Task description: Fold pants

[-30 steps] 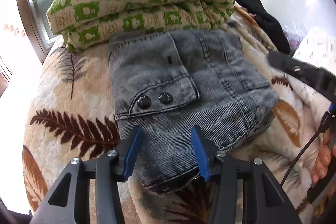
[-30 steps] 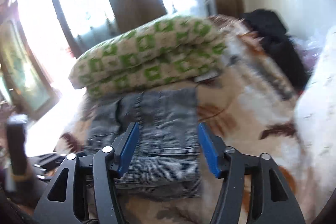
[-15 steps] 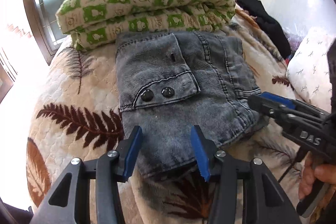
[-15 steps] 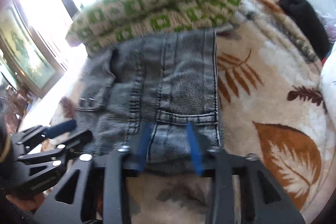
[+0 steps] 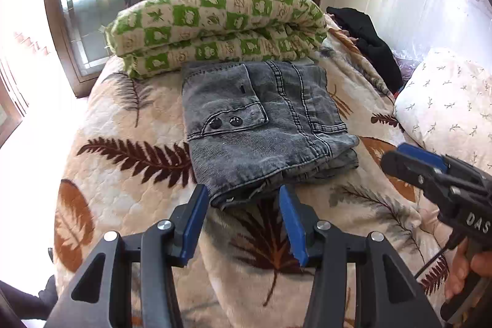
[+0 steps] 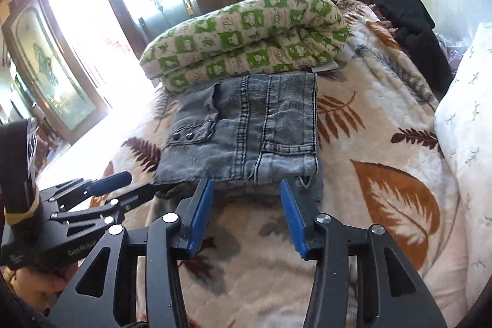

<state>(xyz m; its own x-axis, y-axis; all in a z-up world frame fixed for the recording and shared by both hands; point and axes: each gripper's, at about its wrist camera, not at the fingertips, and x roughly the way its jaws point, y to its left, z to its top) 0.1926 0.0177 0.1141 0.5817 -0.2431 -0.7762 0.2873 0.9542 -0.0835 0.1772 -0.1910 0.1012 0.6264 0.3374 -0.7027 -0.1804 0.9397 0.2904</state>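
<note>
The grey denim pants lie folded into a compact rectangle on the leaf-patterned bedspread, their far edge against a green checked quilt. A flap pocket with two dark snaps faces up. My left gripper hovers just short of the pants' near edge, open, with nothing between its blue pads. My right gripper is also just short of that near edge; its jaws are opening and hold nothing. Each gripper shows in the other's view: the right one at the right, the left one at the left.
A rolled green-and-cream quilt lies across the head of the bed, with windows behind it. Dark clothing is piled at the back right, and a white pillow sits on the right. A hand grips the right tool.
Both grippers have drawn back toward me, off the folded pants, which now lie untouched. The right gripper, low over the pants' near edge half a second ago, now has wider jaws.
</note>
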